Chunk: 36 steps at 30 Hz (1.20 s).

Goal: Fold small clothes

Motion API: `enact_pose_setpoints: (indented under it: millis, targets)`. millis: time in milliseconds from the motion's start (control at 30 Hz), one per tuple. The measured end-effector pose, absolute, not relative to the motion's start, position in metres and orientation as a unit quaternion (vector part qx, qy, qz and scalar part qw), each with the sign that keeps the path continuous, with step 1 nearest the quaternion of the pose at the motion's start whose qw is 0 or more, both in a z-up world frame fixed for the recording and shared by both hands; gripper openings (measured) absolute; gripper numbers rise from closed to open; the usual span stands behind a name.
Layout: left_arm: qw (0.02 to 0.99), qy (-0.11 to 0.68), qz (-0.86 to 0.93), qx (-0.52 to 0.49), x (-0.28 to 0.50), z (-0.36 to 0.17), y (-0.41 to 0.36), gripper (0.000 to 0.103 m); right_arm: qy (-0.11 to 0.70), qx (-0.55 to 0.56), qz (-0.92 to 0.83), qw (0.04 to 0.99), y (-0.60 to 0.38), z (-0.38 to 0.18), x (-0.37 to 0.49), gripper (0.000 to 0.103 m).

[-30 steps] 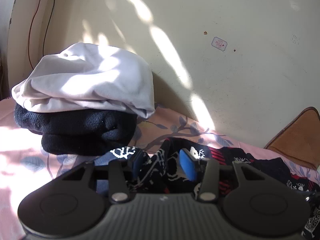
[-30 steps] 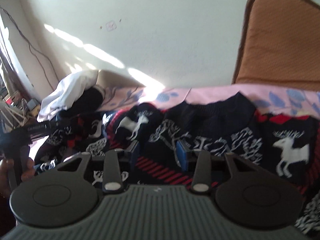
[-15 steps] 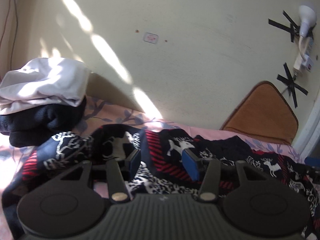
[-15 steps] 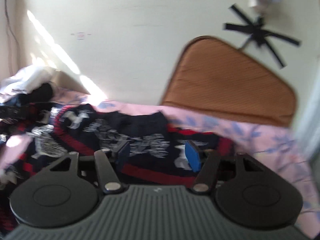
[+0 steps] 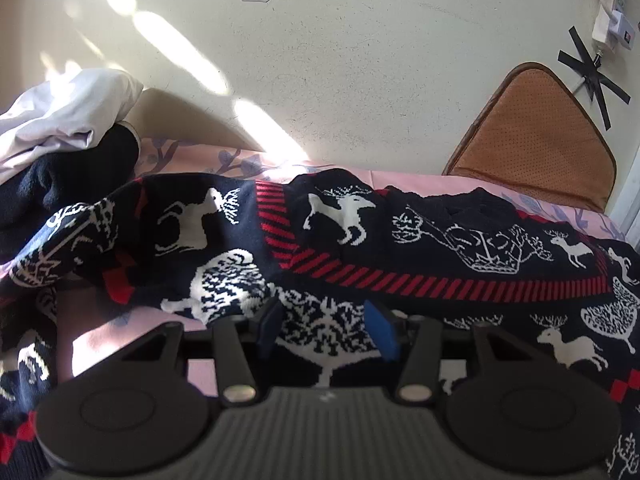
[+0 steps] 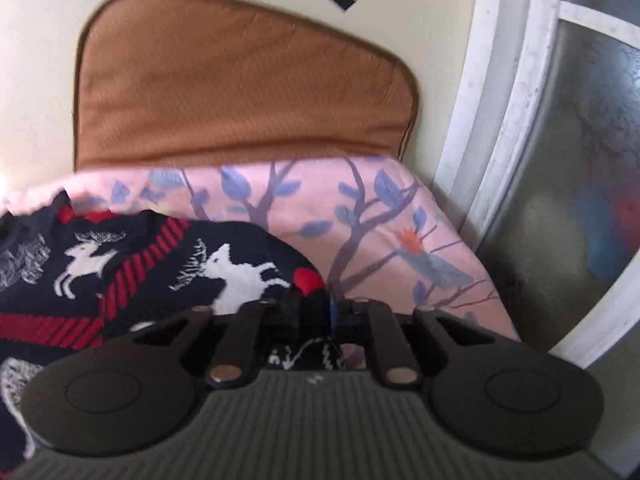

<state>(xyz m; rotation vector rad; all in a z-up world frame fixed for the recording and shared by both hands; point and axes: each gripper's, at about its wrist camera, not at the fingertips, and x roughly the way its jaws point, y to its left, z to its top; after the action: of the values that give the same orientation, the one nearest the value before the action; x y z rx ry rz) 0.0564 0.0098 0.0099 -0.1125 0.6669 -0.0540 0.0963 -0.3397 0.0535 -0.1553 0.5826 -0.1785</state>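
A dark navy sweater (image 5: 400, 240) with white deer and red stripes lies spread and rumpled across a pink floral bedsheet (image 5: 420, 180). My left gripper (image 5: 326, 326) is open, its blue pads hovering just over the sweater's lower middle, holding nothing. In the right wrist view the same sweater (image 6: 152, 268) fills the left side. My right gripper (image 6: 314, 306) is shut on the sweater's right edge, with a red cuff part pinched between the fingers.
A stack of folded clothes, white on black (image 5: 64, 140), sits at the far left against the wall. A brown cushion (image 6: 240, 80) leans on the wall behind the bed. A window frame (image 6: 500, 120) borders the bed's right edge (image 6: 460, 248).
Both grippers have swung to the right along the bed. My right gripper went from open over the sweater's middle to shut on its right edge. My left stays open.
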Motion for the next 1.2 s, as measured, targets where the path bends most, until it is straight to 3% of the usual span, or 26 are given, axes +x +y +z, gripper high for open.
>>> enact_pose_setpoints:
  millis: [33,67,333,533,700,733,800,833,1067,1200]
  targets:
    - [0.944,0.327,-0.024,-0.046,0.056,0.01,0.007,0.046,0.276,-0.1,-0.1,0.951,-0.336,0.05,0.095,0.053]
    - [0.944,0.327,-0.023,-0.038,0.055,0.01,0.005,0.046,0.264,-0.108,-0.107,0.953,-0.335,0.049,0.09,0.058]
    - [0.945,0.324,-0.027,-0.043,0.052,0.012,0.003,0.05,0.198,-0.008,-0.06,0.978,-0.354,0.073,-0.051,0.059]
    - [0.947,0.316,-0.031,-0.057,0.047,0.014,0.007,0.051,0.229,-0.016,0.026,0.973,-0.324,0.047,-0.147,0.059]
    - [0.946,0.315,-0.047,-0.055,0.046,0.015,0.008,0.057,0.275,-0.035,0.037,0.96,-0.302,0.013,-0.15,0.06]
    - [0.944,0.321,-0.052,-0.057,0.046,0.015,0.009,0.057,0.26,-0.063,0.035,0.963,-0.297,0.009,-0.151,0.059]
    - [0.941,0.326,-0.058,-0.068,0.043,0.016,0.014,0.057,0.257,-0.078,0.031,0.963,-0.293,0.01,-0.146,0.024]
    - [0.941,0.324,-0.06,-0.075,0.04,0.016,0.018,0.057,0.264,-0.065,0.021,0.962,-0.298,0.016,-0.139,0.011]
    - [0.95,0.283,-0.071,-0.114,0.016,0.024,0.054,0.057,0.169,0.113,0.05,0.978,-0.317,0.119,-0.117,0.011]
    - [0.948,0.28,-0.074,-0.132,0.014,0.017,0.064,0.057,0.122,0.147,0.101,0.976,-0.293,0.176,-0.085,0.011]
